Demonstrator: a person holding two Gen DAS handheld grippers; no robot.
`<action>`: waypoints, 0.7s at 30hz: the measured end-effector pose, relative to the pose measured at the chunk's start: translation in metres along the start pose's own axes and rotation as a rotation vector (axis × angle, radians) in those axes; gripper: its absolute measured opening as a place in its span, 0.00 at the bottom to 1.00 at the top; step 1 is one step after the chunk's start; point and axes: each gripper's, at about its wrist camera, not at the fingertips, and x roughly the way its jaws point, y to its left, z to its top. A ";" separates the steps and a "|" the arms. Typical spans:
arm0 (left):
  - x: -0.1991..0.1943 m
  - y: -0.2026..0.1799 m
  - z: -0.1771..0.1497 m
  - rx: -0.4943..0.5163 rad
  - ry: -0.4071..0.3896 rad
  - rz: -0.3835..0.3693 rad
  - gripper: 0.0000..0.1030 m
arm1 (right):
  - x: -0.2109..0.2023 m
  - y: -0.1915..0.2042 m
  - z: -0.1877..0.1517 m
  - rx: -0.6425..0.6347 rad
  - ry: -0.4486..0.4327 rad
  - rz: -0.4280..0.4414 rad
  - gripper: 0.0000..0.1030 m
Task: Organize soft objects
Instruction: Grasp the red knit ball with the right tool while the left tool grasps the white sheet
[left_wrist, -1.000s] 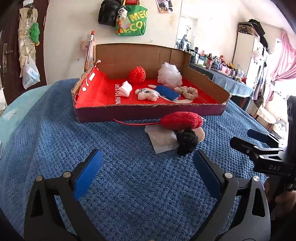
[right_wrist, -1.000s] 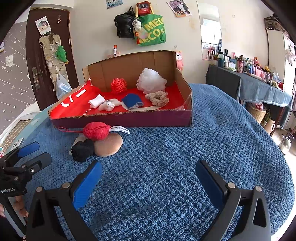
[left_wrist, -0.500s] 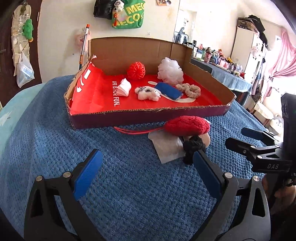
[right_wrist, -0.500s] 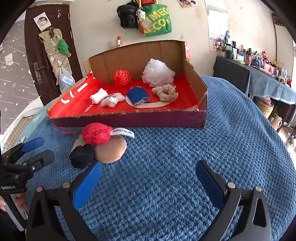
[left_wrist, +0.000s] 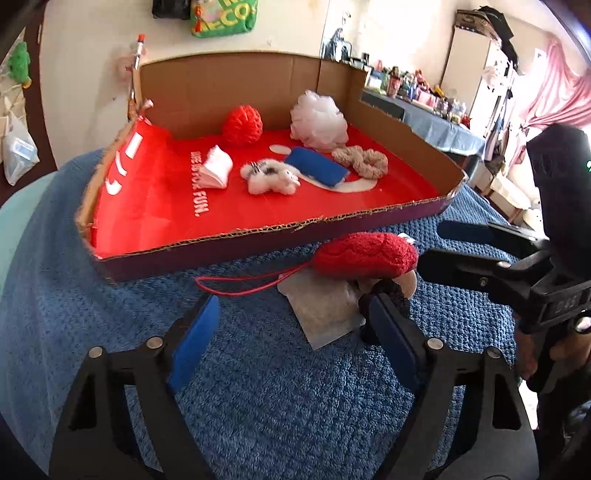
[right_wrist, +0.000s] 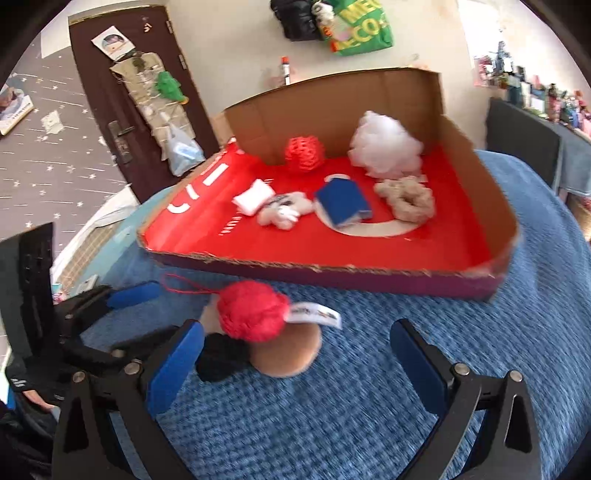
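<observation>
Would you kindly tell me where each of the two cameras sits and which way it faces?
Left wrist: on the left gripper, angled down over the blue blanket toward the cardboard box; the right gripper and a hand show at right.
Right wrist: on the right gripper, facing the same box from the other side; the left gripper shows at left.
Shared: box, red knitted toy, blanket.
</observation>
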 end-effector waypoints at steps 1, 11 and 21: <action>0.002 0.000 0.001 -0.001 0.007 -0.005 0.78 | 0.002 0.001 0.003 -0.003 0.004 0.020 1.00; 0.021 -0.001 0.008 -0.015 0.067 -0.065 0.57 | 0.025 0.001 0.018 -0.031 0.056 0.107 0.88; 0.036 -0.006 0.005 -0.004 0.108 -0.122 0.28 | 0.044 0.008 0.012 -0.089 0.105 0.159 0.54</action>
